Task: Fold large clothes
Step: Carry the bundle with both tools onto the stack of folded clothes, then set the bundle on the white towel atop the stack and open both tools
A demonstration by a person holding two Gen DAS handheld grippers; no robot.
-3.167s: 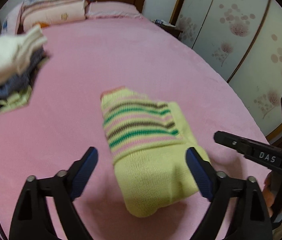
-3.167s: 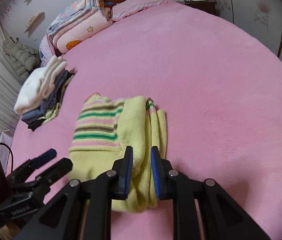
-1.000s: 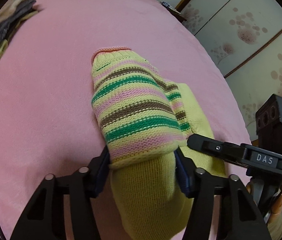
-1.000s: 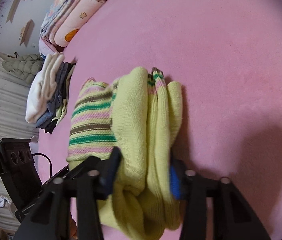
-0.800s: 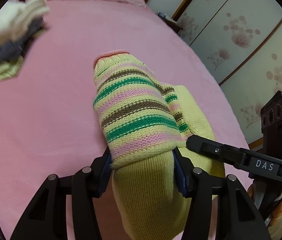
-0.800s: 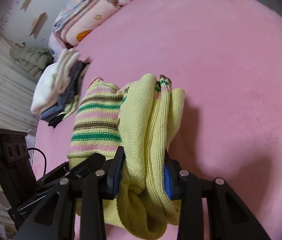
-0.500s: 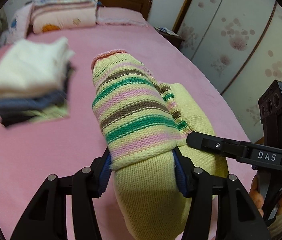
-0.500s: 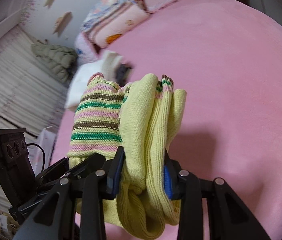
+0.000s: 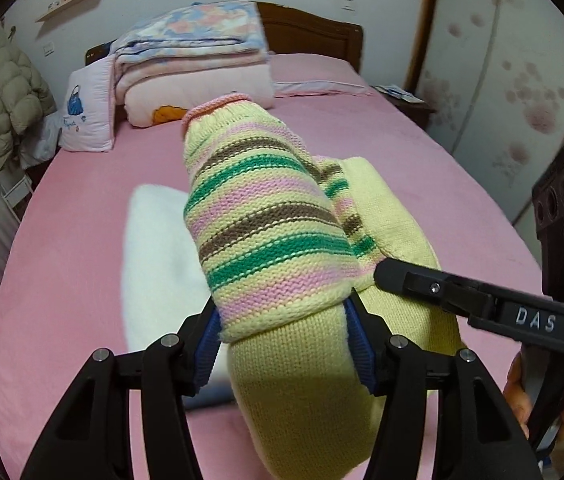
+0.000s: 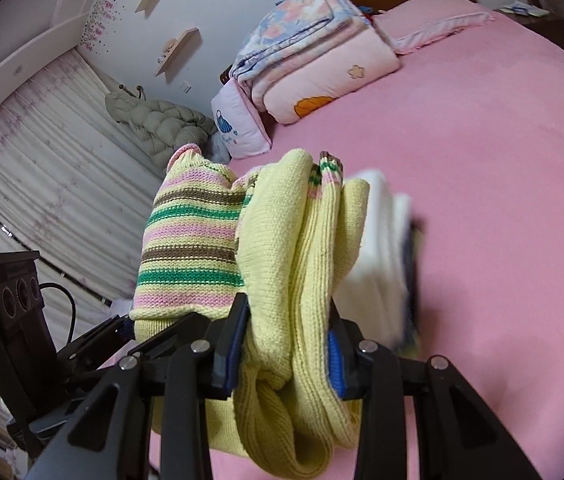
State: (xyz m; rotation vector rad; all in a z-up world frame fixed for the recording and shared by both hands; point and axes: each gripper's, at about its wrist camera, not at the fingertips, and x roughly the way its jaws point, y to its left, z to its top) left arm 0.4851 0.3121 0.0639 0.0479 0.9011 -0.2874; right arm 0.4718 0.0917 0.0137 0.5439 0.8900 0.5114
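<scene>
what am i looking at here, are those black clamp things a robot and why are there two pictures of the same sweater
No robot: a person carries a hand-held clamp tool in each hand, and each tool has a wide-angle camera looking along its two jaws. One picture comes from the left gripper, the other from the right gripper, so you see the same folded striped sweater from two sides. Both tools have their jaws pressed on it, lifted above the pink bed. In the left view the right tool reaches in from the side, with part of a hand below it. Beneath the sweater lies a blurred pile of folded clothes, white on top. Folded quilts sit by the headboard.
</scene>
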